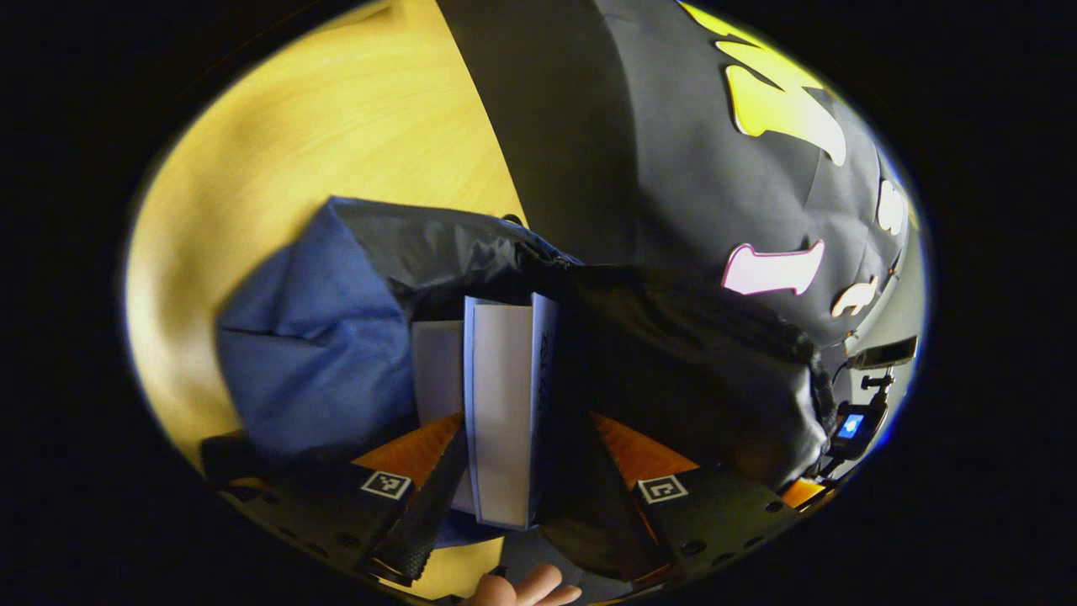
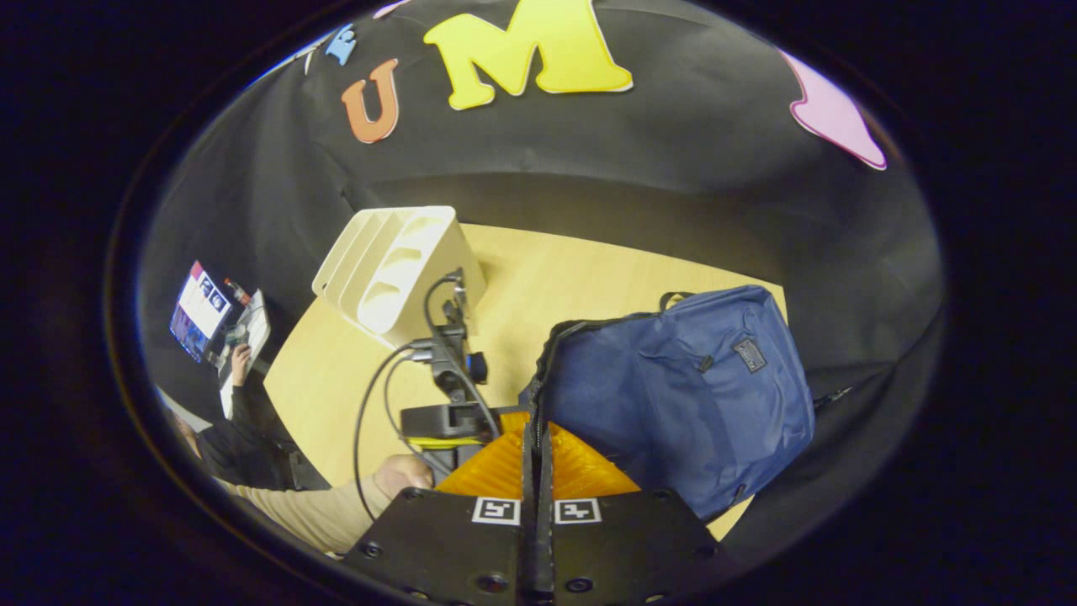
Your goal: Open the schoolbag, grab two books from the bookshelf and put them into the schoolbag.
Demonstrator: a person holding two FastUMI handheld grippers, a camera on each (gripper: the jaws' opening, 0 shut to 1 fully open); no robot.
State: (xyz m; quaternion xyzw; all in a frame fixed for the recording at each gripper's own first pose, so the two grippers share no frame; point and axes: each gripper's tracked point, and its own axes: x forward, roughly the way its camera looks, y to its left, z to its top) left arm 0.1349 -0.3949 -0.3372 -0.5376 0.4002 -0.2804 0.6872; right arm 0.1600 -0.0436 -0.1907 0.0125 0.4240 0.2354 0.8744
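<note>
Two books [image 1: 498, 404] stand on edge between the fingers of the left tool [image 1: 505, 497], their white page blocks and thin blue covers facing the camera; the fingers are spread about as wide as the pair, but whether both press on the books I cannot tell. The books are partly inside the mouth of the schoolbag [image 2: 673, 396], a soft navy fabric backpack lying on the pale wooden counter [image 2: 538, 278]. In the left gripper view its black crinkled lining gapes around them and the blue outer cloth bulges to the left. The risk, as I judge it, is that the limp rim folds inward and catches a lower corner, or that the slim, smooth-covered volumes slide apart and one tips out onto the counter if let go too early. In the right gripper view the right tool [image 2: 537, 471] has its fingers closed flat together with nothing between them, just beside the zipper edge of the bag's opening. Farther off, to the left, a white bookshelf [image 2: 395, 269] with curved moulded slots, smooth and rigid, stands tilted on the counter, well apart from the bag.
</note>
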